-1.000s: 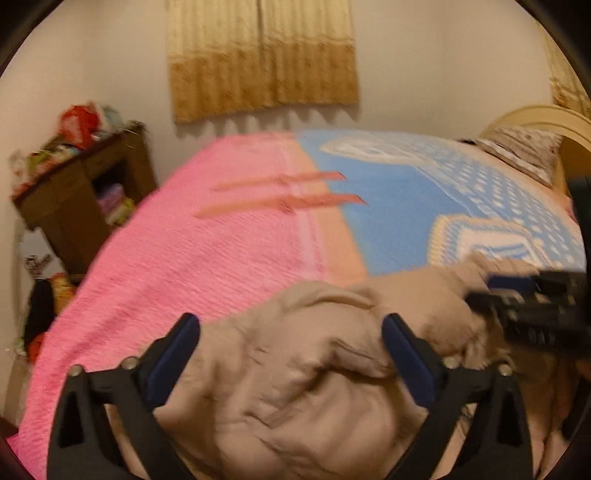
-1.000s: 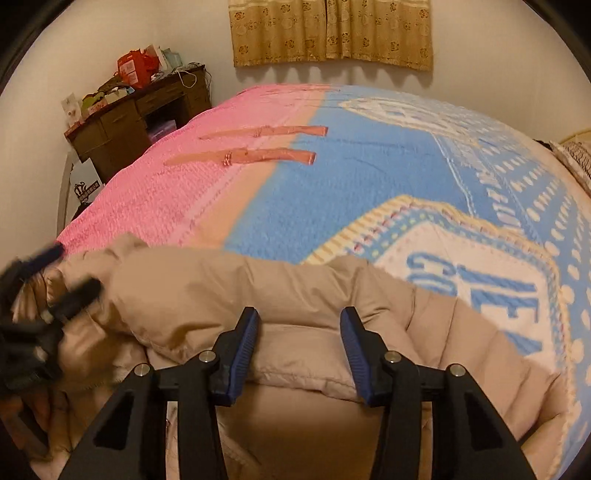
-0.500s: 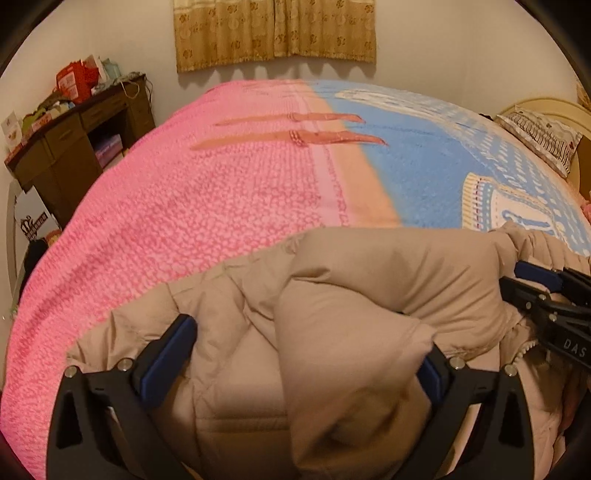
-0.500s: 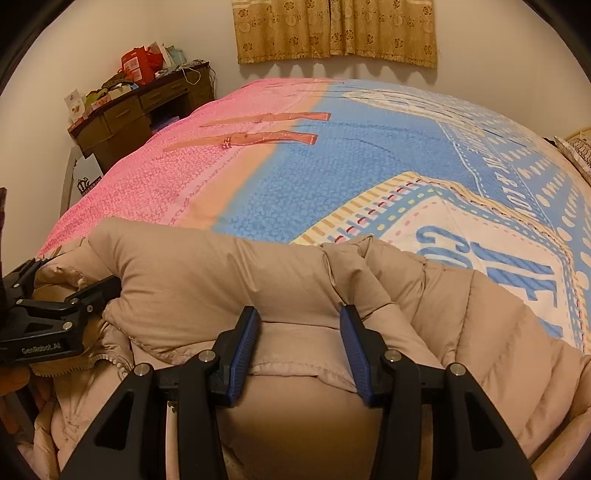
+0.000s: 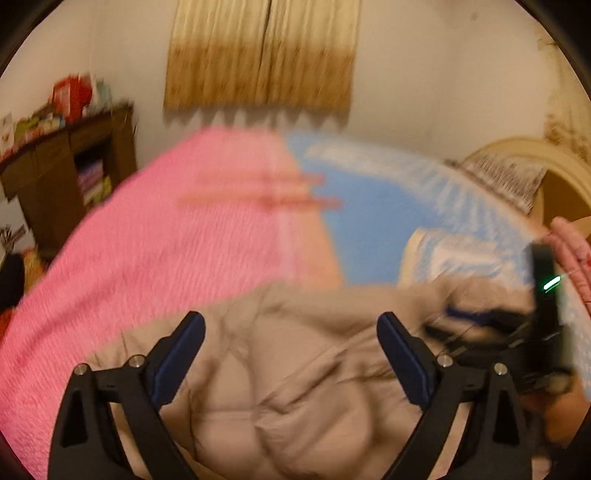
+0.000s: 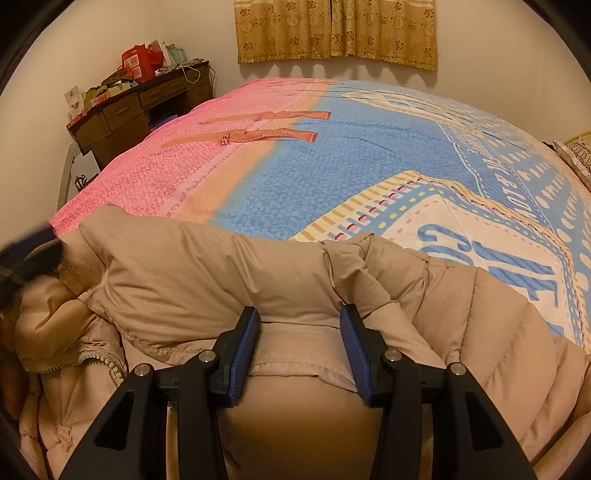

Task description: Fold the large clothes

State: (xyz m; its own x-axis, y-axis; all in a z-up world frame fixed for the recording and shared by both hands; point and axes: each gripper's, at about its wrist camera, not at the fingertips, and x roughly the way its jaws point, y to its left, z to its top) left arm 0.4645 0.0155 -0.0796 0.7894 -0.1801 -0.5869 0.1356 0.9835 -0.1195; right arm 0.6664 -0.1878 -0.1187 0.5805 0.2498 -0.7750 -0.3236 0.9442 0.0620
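A large beige puffer jacket (image 6: 207,288) lies crumpled on the near edge of the bed; it also fills the bottom of the blurred left wrist view (image 5: 295,369). My left gripper (image 5: 291,332) is open wide above the jacket, holding nothing. My right gripper (image 6: 299,321) has its jaws half closed around a thick fold of the jacket's hem. The right gripper shows at the right of the left wrist view (image 5: 480,325). The left gripper's tip is a dark blur at the left edge of the right wrist view (image 6: 29,254).
The bed has a pink and blue quilt (image 6: 332,155). A dark wooden desk (image 6: 140,107) with clutter stands at the left wall. A curtain (image 6: 336,33) hangs on the far wall. A headboard (image 5: 535,166) and pillow are at the right.
The left gripper has lifted up and back off the jacket fold it was pushed against, and its view is motion blurred. The right gripper has stayed on the hem.
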